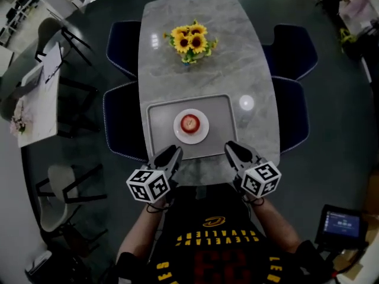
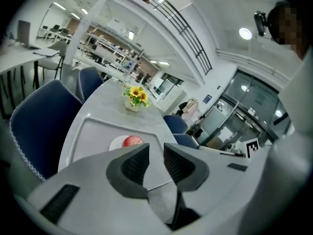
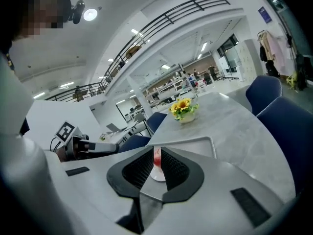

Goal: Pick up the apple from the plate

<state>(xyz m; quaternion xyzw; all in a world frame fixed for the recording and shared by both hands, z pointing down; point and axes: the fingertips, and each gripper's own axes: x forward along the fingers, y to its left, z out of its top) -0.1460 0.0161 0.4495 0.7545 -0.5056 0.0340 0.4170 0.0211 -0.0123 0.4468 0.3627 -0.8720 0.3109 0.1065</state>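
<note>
Left gripper (image 1: 175, 151) and right gripper (image 1: 230, 147) hover at the near edge of the bench (image 1: 237, 52), fingers narrowly parted and empty, the apple (image 1: 189, 123) sitting on its plate (image 1: 178, 133) just ahead.

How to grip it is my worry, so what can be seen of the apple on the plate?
The apple is round and red with paler streaks, smooth-skinned, whole, top upward with what looks like a thin stem. It sits at the middle of a round white plate, which lies in a grey tray. Only the plate touches it; the left gripper and right gripper stand apart from it.
</note>
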